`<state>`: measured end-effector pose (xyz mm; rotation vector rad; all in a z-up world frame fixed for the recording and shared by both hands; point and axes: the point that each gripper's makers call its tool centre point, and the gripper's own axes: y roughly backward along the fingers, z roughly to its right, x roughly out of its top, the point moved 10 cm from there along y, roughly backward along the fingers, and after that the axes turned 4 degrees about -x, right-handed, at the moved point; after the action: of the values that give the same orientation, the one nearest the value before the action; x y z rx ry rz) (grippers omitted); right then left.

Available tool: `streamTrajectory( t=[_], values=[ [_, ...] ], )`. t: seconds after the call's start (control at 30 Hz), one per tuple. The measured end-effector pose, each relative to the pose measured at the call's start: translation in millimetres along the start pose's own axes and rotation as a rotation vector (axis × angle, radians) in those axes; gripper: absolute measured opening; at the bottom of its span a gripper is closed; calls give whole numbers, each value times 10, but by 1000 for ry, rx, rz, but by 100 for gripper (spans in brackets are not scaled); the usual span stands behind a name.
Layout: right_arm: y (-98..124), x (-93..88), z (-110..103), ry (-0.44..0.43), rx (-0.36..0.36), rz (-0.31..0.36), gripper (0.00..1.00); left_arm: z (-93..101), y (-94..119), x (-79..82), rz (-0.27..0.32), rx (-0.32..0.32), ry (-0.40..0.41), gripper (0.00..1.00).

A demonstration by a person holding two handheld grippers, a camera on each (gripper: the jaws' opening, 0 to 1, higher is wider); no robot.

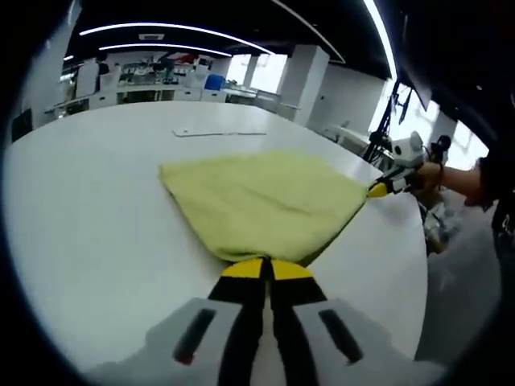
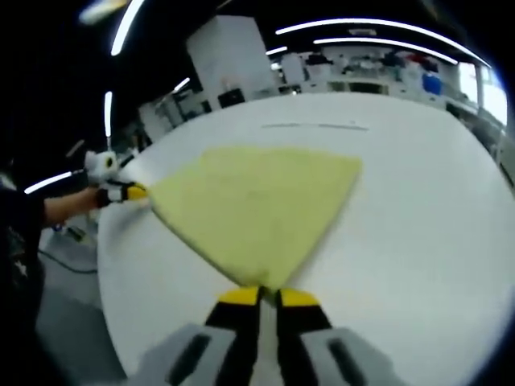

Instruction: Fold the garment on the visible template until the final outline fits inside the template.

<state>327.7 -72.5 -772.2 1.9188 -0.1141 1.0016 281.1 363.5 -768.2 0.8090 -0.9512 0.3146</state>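
Yellow garment (image 1: 261, 201) on white table (image 1: 88, 209), both hand-held grippers (image 1: 266, 268) (image 2: 269, 296) clamped on corners

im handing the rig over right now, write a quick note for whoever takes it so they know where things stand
Left gripper: shut on the near corner of the yellow-green cloth garment.
Right gripper: shut on another corner of the same garment; it shows in the left gripper view at the garment's right tip.
The garment is spread on the round white table, held at two neighbouring corners, with its far corners lying on the tabletop.
A thin pale outline lies on the table beyond the garment; it may be the template, but I cannot tell.
Done: both corners gripped.
Left: fold the garment and check that its outline fits the template.
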Motion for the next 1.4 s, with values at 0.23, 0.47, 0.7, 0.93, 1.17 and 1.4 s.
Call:
streamTrajectory(
  t=[0.23, 0.47, 0.7, 0.93, 1.17, 1.4],
  values=[
    [22, -17, 14, 4, 1, -5, 0, -32, 69, -18, -8, 13, 24, 0],
    [48, -13, 36, 14, -7, -4, 0, -58, 127, -28, -29, 33, 19, 0],
    [64, -27, 34, 19, -9, -7, 0, -105, 201, -67, -75, 60, -14, 0],
    [103, -45, 44, 29, -20, -13, 0, -164, 284, -126, -101, 79, -16, 0],
    [176, -84, 34, 25, -20, -27, 0, -72, 299, -164, -114, 69, -31, 0],
    [284, -190, -12, 51, -23, -46, 0, 125, 355, -272, -132, 53, -44, 0]
  ],
)
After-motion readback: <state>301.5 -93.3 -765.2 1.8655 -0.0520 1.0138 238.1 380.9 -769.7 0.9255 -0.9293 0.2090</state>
